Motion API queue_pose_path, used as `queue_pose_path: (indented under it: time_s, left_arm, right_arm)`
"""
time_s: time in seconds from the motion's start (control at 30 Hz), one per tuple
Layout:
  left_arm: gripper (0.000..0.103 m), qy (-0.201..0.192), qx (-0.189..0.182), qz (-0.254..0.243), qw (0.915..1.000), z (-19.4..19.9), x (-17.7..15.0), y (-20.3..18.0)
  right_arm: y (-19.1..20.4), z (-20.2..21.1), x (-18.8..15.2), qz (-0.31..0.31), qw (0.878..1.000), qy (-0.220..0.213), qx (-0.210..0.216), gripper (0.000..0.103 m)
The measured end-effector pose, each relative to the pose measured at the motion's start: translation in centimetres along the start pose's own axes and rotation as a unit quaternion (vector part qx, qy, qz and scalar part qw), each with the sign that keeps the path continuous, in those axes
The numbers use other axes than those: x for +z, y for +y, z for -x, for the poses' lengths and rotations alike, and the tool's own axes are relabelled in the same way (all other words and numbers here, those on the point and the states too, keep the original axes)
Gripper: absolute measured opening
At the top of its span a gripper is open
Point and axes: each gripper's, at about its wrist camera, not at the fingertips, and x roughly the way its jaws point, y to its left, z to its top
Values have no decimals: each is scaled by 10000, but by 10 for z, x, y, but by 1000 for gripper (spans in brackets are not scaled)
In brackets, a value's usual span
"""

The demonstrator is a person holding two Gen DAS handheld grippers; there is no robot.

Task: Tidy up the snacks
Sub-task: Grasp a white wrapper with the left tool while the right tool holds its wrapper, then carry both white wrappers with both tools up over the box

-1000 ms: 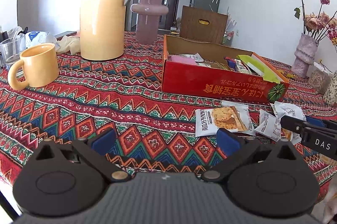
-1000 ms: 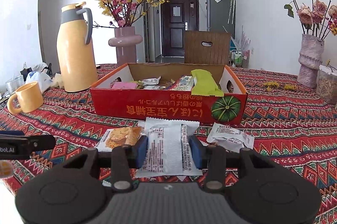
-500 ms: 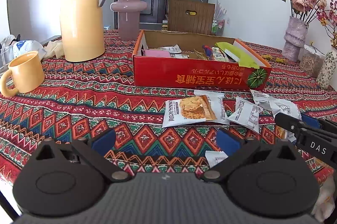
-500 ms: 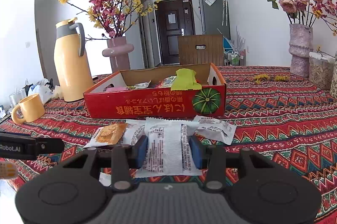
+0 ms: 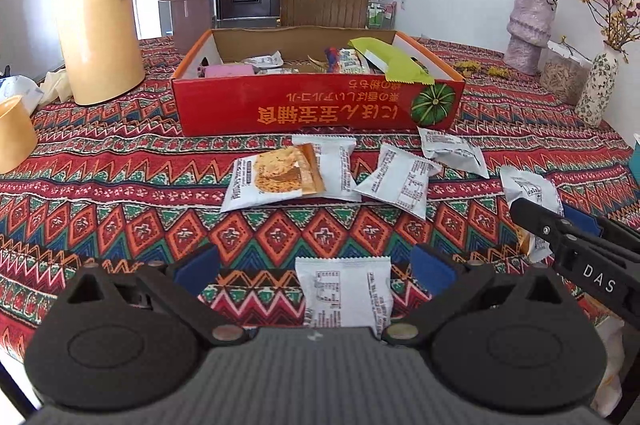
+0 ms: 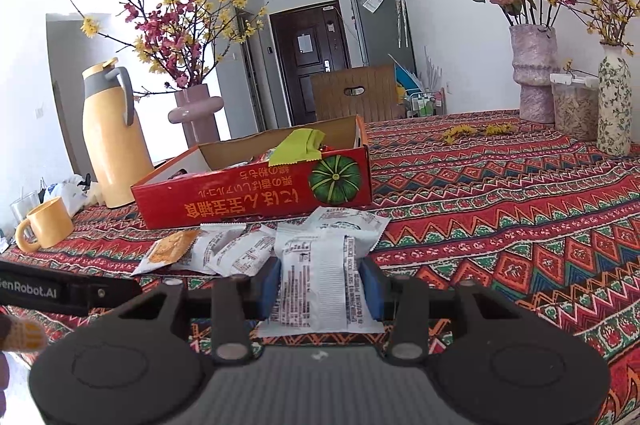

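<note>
Right wrist view: your right claw (image 6: 320, 285) is clamped on a white snack packet (image 6: 320, 285), blue pads (image 6: 269, 286) pressing its two long edges. The packet's long axis runs straight ahead along the fingers, its crimped far end aimed at the loose packets (image 6: 224, 249) and, beyond them, the red cardboard box (image 6: 248, 197). It looks to sit low over the patterned desk (image 6: 500, 233), short of the box.

Keep the squeeze even so the soft wrapper doesn't slide, lift enough to clear the box's front wall, carry it forward over the rim, and only then let go. Letting it drop lengthwise beside the green wrapper (image 6: 298, 145) should keep the box tidy.

In the left wrist view your left claw (image 5: 316, 265) stands wide open and grips nothing; another white packet (image 5: 344, 289) lies on the desk between its pads, untouched, long axis also pointing away toward the box (image 5: 312, 105). Hold that hand clear of the right claw's (image 5: 576, 245) path
</note>
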Motion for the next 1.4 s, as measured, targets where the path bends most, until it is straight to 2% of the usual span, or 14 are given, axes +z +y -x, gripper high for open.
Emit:
queue_pose_path:
  time_s: [0.27,0.4,0.47,0.53,0.67,0.73,0.8,1.03,1.4]
  left_arm:
    - [103,402,102,-78,9991,-14,-7,-15]
    - [99,494,71,-83,9987,-16,-9,-18]
    - [94,559,30,-89,9984,-17,-11,-19]
    - [79,647,-12,-87,9979,-20,-12,-20]
    - [73,639,13,-102,9979,-19,-13,-20]
    - [59,615,88,-130,9980,-19,-13,-21]
    - [52,586,105,-128,9981,-18,-12,-20]
    - [50,496,43,-170,9986,-17,-11,-17]
    - [50,115,3,-135,9998,-5,-1,-3]
  right_arm:
    - [-12,2,-8,-117,9999,30,123,42]
    - [-13,3,-9,-125,9998,19,138,42]
    - [-13,5,-9,-128,9998,8,127,42]
    - [-13,7,-10,-128,9998,-5,119,42]
    - [-12,7,-10,-114,9999,1,118,42]
    - [-11,7,-10,-110,9999,2,117,42]
    - [-11,8,-10,-101,9999,9,110,42]
    - [-5,6,-9,-17,9999,52,85,42]
    - [9,1,-1,170,9998,81,-7,42]
